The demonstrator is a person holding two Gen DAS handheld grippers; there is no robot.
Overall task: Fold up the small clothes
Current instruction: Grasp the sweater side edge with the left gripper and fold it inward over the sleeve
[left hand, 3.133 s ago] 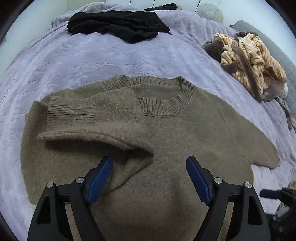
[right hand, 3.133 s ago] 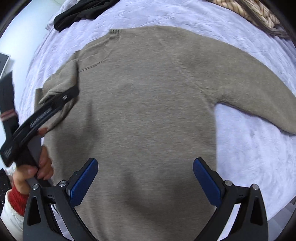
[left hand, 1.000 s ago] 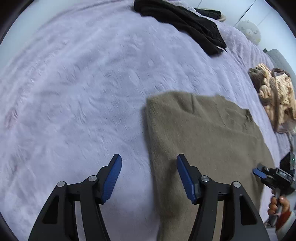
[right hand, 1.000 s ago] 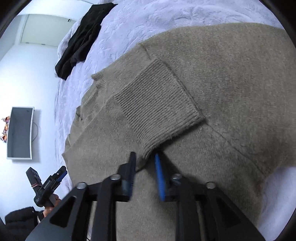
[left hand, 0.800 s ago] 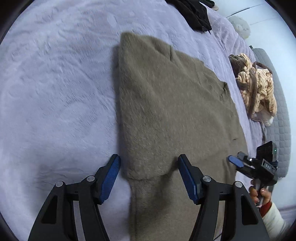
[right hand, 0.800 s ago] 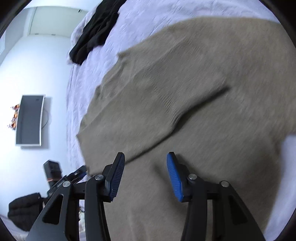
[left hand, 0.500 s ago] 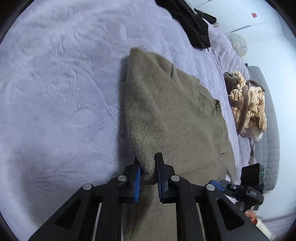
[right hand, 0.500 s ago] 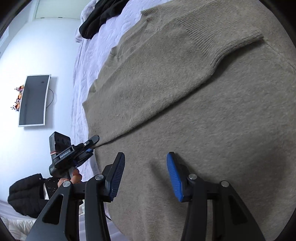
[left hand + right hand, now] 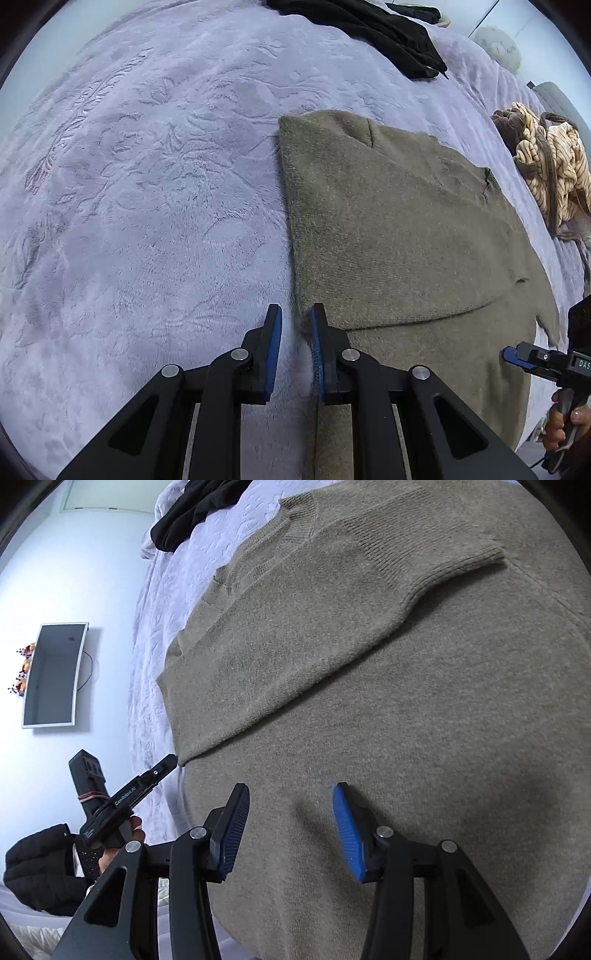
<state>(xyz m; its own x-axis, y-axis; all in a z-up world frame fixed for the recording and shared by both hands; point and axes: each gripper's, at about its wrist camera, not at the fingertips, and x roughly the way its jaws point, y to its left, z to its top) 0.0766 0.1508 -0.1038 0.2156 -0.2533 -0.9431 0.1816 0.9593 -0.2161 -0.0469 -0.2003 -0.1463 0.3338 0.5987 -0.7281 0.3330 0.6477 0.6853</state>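
An olive-brown knit sweater (image 9: 399,236) lies flat on the lilac bedspread (image 9: 147,192), both sleeves folded in over its body. My left gripper (image 9: 295,325) sits at the lower left corner of the folded sleeve, jaws narrow, a tuft of the sweater's edge between them. In the right wrist view it (image 9: 173,762) touches that same corner. My right gripper (image 9: 290,823) is open and empty, hovering low over the sweater's body (image 9: 388,709). It also shows in the left wrist view (image 9: 517,356).
A black garment (image 9: 369,26) lies at the far end of the bed. A striped tan and brown garment (image 9: 546,162) is heaped at the right edge. A wall-mounted screen (image 9: 51,675) hangs beyond the bed's left side.
The left gripper's jaws have parted slightly at the sleeve fold's corner and the fold lies flatter. The right gripper stays open over the sweater's body, barely moved.
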